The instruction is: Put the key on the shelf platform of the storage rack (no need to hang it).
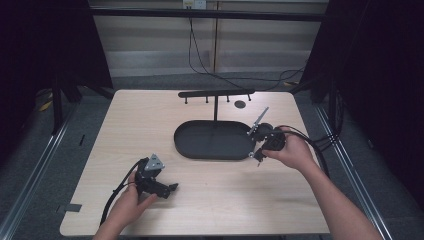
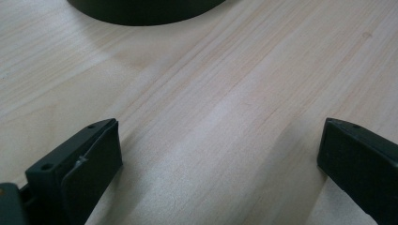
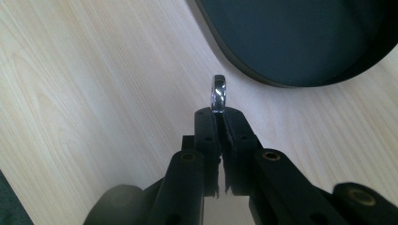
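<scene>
A: Two grippers on the bench, one in each of my hands. My right gripper has its jaws pinched together on a small shiny metal ring, which stands on edge and pokes out past the tips.

B: Where is the ring relative to the tray?

A: Above bare wood, just beside the rim of the black oval tray, not over it. In the high view my right gripper sits at the tray's right end, near the edge.

B: And the left?

A: My left gripper has its jaws spread wide with nothing between them (only tabletop grain in the gap). From above it lies low on the wooden table, near the front left, well apart from the tray.

B: Anything else on the table?

A: Black T-shaped stand with short pegs under its crossbar, rising from the tray's far side.
</scene>
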Available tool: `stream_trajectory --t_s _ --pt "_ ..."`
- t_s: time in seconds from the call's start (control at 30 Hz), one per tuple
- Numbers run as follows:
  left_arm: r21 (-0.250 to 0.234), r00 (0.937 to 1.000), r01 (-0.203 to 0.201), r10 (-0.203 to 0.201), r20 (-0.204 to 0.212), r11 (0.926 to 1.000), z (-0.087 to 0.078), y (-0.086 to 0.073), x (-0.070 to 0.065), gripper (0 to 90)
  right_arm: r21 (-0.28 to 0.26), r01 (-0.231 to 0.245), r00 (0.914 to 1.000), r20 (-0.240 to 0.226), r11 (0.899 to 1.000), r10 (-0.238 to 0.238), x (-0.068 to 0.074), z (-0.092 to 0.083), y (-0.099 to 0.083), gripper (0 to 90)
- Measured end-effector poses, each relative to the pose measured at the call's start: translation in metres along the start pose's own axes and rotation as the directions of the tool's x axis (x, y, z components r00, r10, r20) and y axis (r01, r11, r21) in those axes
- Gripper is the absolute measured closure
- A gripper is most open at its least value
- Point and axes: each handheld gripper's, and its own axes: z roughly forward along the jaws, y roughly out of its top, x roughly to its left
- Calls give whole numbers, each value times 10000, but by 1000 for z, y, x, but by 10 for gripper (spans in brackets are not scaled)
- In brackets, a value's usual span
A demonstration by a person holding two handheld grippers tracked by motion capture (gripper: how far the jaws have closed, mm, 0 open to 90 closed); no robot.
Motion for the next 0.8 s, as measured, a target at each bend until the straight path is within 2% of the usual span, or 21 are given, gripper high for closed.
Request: stream_trajectory --t_s 0.23,0.47,0.8 --pt "1 10000 1 -1 1 10000 0 0 0 0 150 29 9999 142 9999 -31 -3 -2 8 858" --pt "21 10000 12 -12 -5 10000 0 0 0 0 97 171 9996 223 9998 -173 -2 -4 22 858" --pt "5 10000 7 -7 0 10000 0 0 0 0 3 157 9995 258 9999 -157 -5 -5 30 858"
